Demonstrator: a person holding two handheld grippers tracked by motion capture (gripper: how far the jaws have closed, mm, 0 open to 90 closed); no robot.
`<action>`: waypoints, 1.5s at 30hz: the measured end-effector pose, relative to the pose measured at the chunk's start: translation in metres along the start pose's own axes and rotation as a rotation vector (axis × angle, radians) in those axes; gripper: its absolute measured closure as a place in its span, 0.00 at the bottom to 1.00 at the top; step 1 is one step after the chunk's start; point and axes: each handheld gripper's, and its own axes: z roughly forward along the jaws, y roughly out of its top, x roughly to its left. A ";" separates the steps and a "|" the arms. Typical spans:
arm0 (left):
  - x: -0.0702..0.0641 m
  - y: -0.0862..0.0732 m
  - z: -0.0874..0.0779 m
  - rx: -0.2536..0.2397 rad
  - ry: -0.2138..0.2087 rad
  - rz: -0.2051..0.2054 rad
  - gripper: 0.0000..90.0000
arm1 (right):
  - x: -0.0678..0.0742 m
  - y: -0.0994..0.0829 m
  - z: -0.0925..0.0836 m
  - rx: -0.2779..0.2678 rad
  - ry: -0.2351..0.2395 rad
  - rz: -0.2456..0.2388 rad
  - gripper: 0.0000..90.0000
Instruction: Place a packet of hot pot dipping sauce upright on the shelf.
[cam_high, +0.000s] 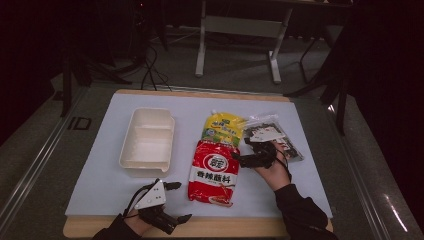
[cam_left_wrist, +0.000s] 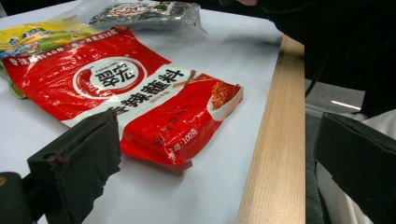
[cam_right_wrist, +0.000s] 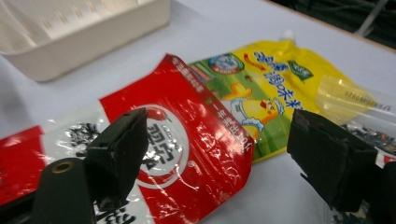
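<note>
A red seasoning pouch (cam_high: 214, 172) lies flat mid-table, its top edge overlapping a yellow pouch (cam_high: 222, 127). Beside them on the right is a clear bag of dark contents (cam_high: 272, 135). My right gripper (cam_high: 241, 151) hovers at the red pouch's upper right corner, pointing left. In the right gripper view its jaws (cam_right_wrist: 217, 121) stand open, apart from the red pouch (cam_right_wrist: 177, 154) and yellow pouch (cam_right_wrist: 266, 93) beyond them. My left gripper (cam_high: 181, 201) rests open near the front edge, left of the red pouch (cam_left_wrist: 126, 93), with nothing between its jaws (cam_left_wrist: 217, 126).
A white two-compartment tray (cam_high: 131, 127) stands at the table's left, its wall (cam_right_wrist: 88, 46) visible in the right gripper view. The white mat ends at a wooden front edge (cam_left_wrist: 275, 154). The clear bag (cam_left_wrist: 144, 16) lies farther back. Desk legs and cables stand beyond the table.
</note>
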 end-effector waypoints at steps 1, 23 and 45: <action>0.000 0.000 0.000 0.000 -0.001 0.001 0.02 | 0.000 0.000 0.000 0.000 0.000 0.000 0.24; -0.001 0.000 -0.001 -0.001 0.003 0.007 0.02 | -0.014 -0.002 0.043 0.174 0.024 0.030 0.25; -0.001 0.000 -0.001 0.001 0.004 0.005 0.02 | -0.020 -0.010 0.057 0.273 0.068 0.054 0.31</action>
